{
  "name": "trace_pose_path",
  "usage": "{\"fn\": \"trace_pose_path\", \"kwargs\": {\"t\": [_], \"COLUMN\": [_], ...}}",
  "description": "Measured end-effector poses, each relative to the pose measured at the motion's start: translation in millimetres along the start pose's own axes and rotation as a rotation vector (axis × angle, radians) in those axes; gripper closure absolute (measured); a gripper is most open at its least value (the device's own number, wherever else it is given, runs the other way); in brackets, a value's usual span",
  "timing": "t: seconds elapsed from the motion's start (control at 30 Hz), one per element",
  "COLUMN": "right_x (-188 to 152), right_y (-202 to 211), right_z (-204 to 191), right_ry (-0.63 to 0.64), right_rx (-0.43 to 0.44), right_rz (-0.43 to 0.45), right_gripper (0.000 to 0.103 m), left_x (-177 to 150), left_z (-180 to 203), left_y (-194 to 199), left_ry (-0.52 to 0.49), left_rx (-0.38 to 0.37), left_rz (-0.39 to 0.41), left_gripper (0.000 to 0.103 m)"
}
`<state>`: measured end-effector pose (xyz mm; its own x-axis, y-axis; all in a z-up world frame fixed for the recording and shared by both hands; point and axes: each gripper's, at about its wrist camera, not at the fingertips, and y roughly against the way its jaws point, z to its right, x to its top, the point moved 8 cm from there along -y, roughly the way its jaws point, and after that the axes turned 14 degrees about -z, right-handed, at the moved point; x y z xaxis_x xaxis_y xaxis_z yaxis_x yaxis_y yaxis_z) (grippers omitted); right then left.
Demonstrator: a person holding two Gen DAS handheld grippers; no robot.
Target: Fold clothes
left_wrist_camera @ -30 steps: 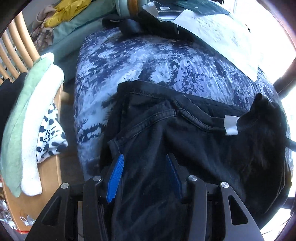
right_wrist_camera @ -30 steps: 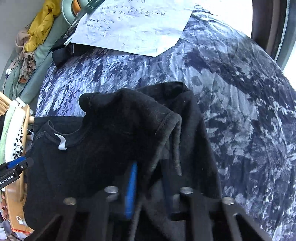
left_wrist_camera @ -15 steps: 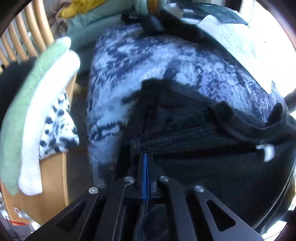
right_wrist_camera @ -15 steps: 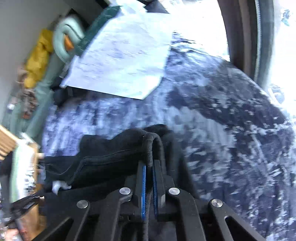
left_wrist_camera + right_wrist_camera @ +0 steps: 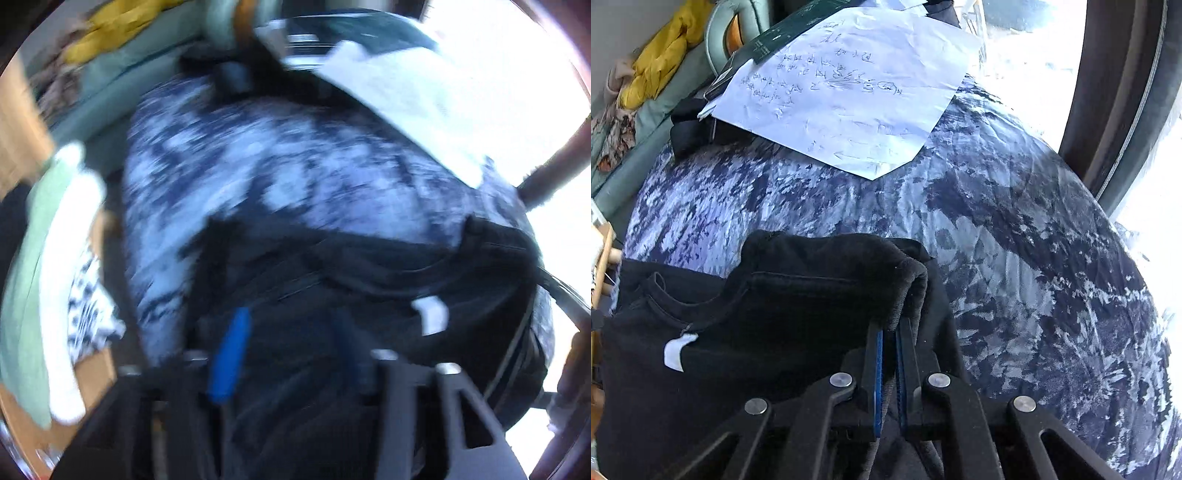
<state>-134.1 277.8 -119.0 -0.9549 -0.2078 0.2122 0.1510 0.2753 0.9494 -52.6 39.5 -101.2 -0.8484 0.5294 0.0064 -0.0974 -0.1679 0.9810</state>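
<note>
A black garment [image 5: 746,332] lies rumpled on a blue-and-white mottled bedcover [image 5: 1015,240]. The right gripper [image 5: 889,339] has its fingers clenched on a raised hem fold. The left gripper [image 5: 291,350], blurred, stands with fingers spread over the cloth. The fabric looks soft, light and limp, best pinched at hems or corners.

Matt black cloth garment [image 5: 768,369] — creased paper [image 5: 849,92]

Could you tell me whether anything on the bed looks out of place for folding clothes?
Yes: a handwritten sheet of paper lies loose on the patterned bedspread, just beyond the black garment.
</note>
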Motion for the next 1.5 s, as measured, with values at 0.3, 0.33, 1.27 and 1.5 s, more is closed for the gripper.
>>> {"fn": "trace_pose_path", "kwargs": {"t": [0.3,0.33,1.27,1.5], "right_x": [-5,-5,26,2], "right_y": [-5,-6,-25,2], "right_z": [6,6,-3,11], "right_ry": [-0.004,-0.007,-0.06,-0.056], "right_rx": [0.051,0.059,0.121,0.073], "right_rz": [-0.001,-0.003,-0.001,0.021], "right_gripper": [0.098,0.098,0.098,0.052], "left_x": [35,37,55,32], "left_z": [32,30,1,-8], "left_y": [-42,-48,-60,-40], "left_ry": [-0.087,-0.096,-0.061,-0.033], "left_rx": [0.008,0.046,0.161,0.166], "left_rz": [-0.164,-0.161,-0.064,-0.021], "left_gripper": [0.044,0.044,0.094,0.07]}}
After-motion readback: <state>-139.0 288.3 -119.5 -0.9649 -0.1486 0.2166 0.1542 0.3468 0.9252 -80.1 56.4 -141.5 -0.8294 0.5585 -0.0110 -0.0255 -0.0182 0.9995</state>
